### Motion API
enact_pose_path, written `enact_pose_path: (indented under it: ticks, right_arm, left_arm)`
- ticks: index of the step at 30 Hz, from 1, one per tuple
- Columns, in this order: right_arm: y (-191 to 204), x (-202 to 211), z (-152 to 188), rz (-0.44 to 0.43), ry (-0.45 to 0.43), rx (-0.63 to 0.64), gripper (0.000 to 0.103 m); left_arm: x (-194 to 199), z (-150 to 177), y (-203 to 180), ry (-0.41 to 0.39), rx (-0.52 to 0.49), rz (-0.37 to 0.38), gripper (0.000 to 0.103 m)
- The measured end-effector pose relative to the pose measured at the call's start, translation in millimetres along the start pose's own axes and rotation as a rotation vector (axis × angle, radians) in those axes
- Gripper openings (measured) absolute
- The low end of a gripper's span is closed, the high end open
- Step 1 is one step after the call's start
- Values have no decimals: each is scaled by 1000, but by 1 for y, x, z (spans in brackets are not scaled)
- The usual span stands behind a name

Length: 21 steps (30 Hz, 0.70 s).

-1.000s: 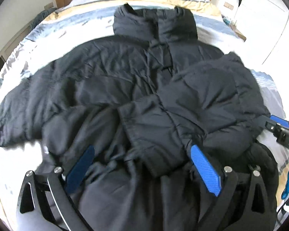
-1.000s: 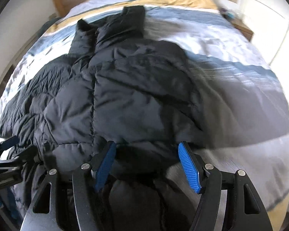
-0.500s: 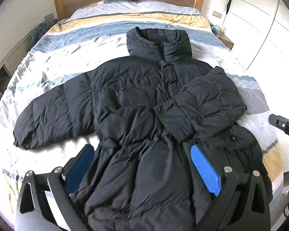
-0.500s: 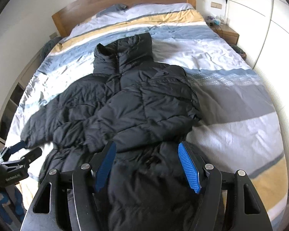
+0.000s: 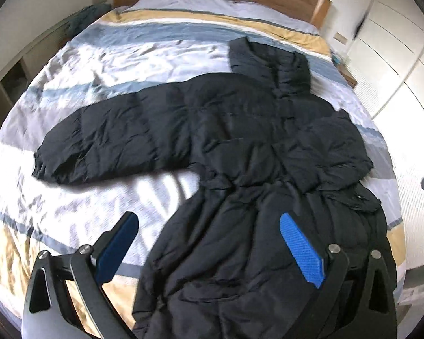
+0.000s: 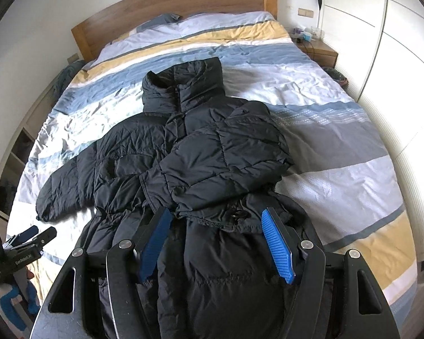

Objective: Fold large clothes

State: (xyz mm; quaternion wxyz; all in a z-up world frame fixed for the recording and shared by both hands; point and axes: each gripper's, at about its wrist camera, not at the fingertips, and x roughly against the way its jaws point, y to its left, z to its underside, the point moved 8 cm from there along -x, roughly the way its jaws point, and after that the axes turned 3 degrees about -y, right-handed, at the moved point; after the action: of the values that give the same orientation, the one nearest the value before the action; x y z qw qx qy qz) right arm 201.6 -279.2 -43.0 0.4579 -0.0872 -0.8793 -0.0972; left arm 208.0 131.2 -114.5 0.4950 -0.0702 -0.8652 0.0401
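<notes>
Now both of my grippers have pulled back and up from the black puffer coat point(image 6: 200, 152), which lies spread on the striped bed point(image 6: 339, 147), collar toward the wooden headboard point(image 6: 178, 2) at the top of the frame. A moment ago the coat filled my views, blurred; now I see it whole. My right gripper point(image 6: 216, 244) hovers at the bottom centre of its view above the coat's lower half, blue pads spread, nothing between them. My left gripper point(image 5: 209, 250) is likewise spread and empty at the bottom of its view. One sleeve point(image 6: 226, 158) now rests folded across the chest, right of centre. The other sleeve point(image 5: 113, 138) stretches out flat toward the left of the frame. I judge the first sleeve fold done, and the outstretched sleeve likely comes next, before the body gets folded.
</notes>
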Motion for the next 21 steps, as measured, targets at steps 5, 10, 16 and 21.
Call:
enact_pose_path:
  ticks: [5,10,16,21]
  right_arm:
    - [5,-6,11,17,18,-3,66]
    - [12,-17,26,29,52,-1,66]
    - [22,-31,39,31,88,-2,66]
    - [27,-37,43,32,99,-2,66]
  left_arm:
    - [-6,12,45,4,62,-27,101]
    - [-13,27,83,25,128,-50,101]
    - [-28,37,114,47,215,-64,101]
    - [-44,40,153,45,369,-44,101]
